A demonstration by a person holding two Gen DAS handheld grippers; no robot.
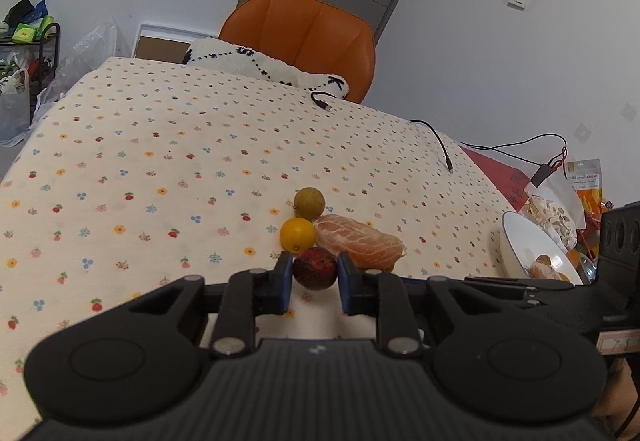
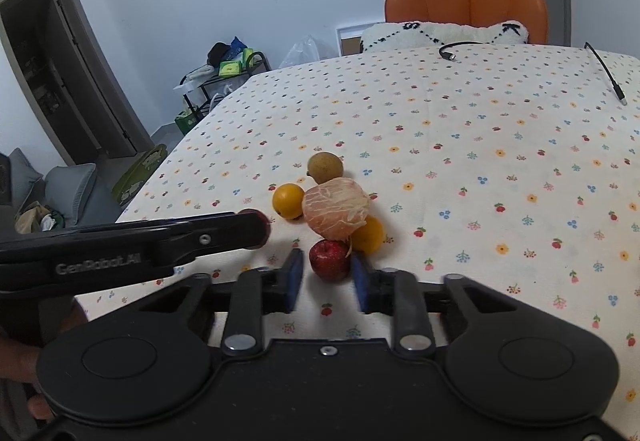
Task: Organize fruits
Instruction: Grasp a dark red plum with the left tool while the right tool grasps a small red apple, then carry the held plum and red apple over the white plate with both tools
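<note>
Legible text, one item: "GenRobot.AI", raised grey letters along the black side of my left gripper (image 2: pixel 256 227), seen from my right wrist. Snack pouch (image 1: pixel 586 177) print unreadable.

A cream tablecloth (image 2: pixel 460 145) is dotted with small red, blue and yellow flowers. On it sit a dark red fruit (image 1: pixel 315 267), another red fruit (image 2: pixel 330 259), two bright orange-yellow fruits (image 2: pixel 288 200) (image 2: pixel 370 235), a dull yellow-green fruit (image 2: pixel 325 166) and a peeled pale pink citrus (image 2: pixel 335 210). An orange chair (image 1: pixel 308 37) stands behind. The black grippers' pads (image 2: pixel 295 273) look blue, though shaded. A white bowl (image 1: pixel 520 241) has a dark rim.
</note>
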